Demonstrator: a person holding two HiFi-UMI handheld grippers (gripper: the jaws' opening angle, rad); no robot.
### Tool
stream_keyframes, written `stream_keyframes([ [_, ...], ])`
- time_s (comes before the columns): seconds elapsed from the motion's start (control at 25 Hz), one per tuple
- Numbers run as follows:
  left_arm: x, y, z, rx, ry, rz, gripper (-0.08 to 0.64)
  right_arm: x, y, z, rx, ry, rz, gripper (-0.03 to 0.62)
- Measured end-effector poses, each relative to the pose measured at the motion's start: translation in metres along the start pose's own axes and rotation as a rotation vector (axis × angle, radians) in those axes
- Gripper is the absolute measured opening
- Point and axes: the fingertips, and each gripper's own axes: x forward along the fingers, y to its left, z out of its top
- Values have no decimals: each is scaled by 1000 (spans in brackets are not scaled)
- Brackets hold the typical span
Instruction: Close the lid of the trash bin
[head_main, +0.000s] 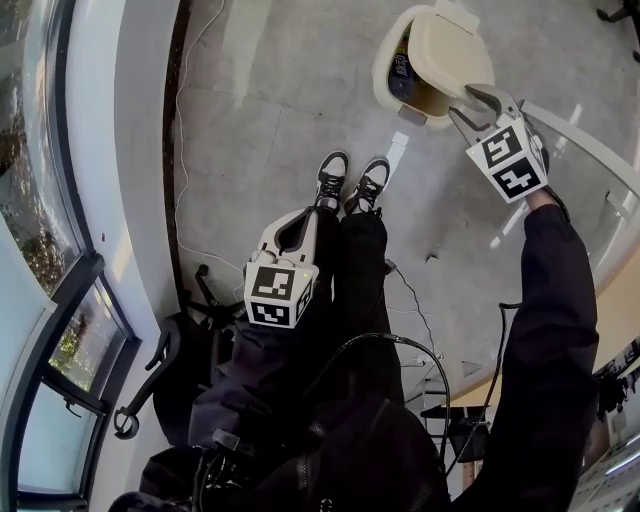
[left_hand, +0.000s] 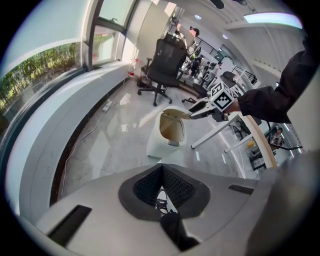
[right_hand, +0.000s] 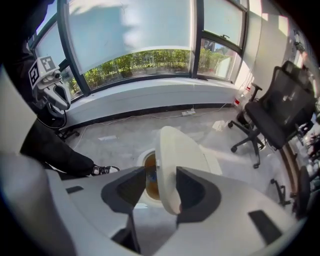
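The cream trash bin (head_main: 392, 72) stands on the grey floor ahead of my feet, and its lid (head_main: 450, 48) is raised upright over the dark opening (right_hand: 150, 181). My right gripper (head_main: 462, 101) reaches down to the lid's (right_hand: 176, 150) near edge. Its jaws are open and straddle that edge, with a gap showing on the left side. My left gripper (head_main: 314, 212) hangs low over my legs, far from the bin (left_hand: 167, 137), with its pads together and nothing between them.
My shoes (head_main: 350, 180) are on the floor just short of the bin. A black office chair (right_hand: 280, 115) stands beyond it. A white table (head_main: 590, 150) runs along the right, a cable (head_main: 195, 130) trails by the curved window wall at the left.
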Motion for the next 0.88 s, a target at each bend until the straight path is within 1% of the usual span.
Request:
stream_keyframes([
  [0.16,0,2,-6,-9,6,-1,2,25,26,-14,-1,44,69,179],
  [0.28,-1,3,-9,-12,5,5,2,45,40,-24,4,68,102,179],
  [0.6,0,9,-22,-25,15,14,2,82,55,-42,27,111,142,179],
  [0.88,1,7,-26,-32,19,8,2,104,60,-52,39,143,151,179],
])
